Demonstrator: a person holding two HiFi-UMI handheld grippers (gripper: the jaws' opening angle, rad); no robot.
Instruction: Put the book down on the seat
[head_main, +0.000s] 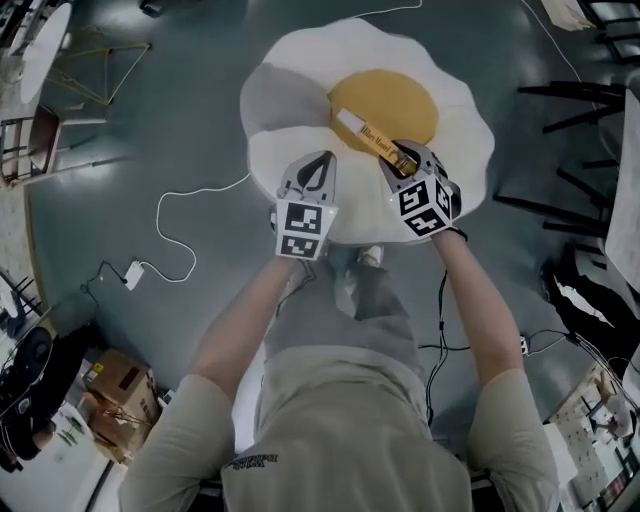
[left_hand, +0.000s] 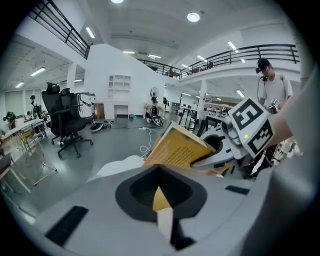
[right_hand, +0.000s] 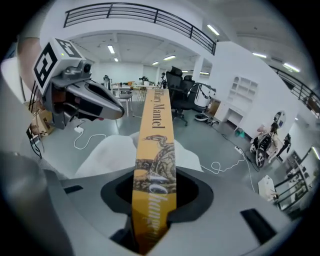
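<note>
The seat (head_main: 300, 70) is a round fried-egg cushion, white with a yellow yolk (head_main: 405, 95). My right gripper (head_main: 405, 160) is shut on the near end of the book (head_main: 362, 135), a thick volume with an orange-yellow spine. It is held edge-up over the yolk. In the right gripper view the spine (right_hand: 155, 145) runs straight out between the jaws. The left gripper (head_main: 318, 168) hovers over the white part just left of the book, shut and empty. In the left gripper view the book's yellow cover (left_hand: 180, 147) shows ahead.
A white cable (head_main: 190, 215) and a power adapter (head_main: 133, 273) lie on the grey floor to the left. Black chair legs (head_main: 570, 110) stand at the right, and a cardboard box (head_main: 120, 385) at the lower left. A person (left_hand: 272, 85) stands far off.
</note>
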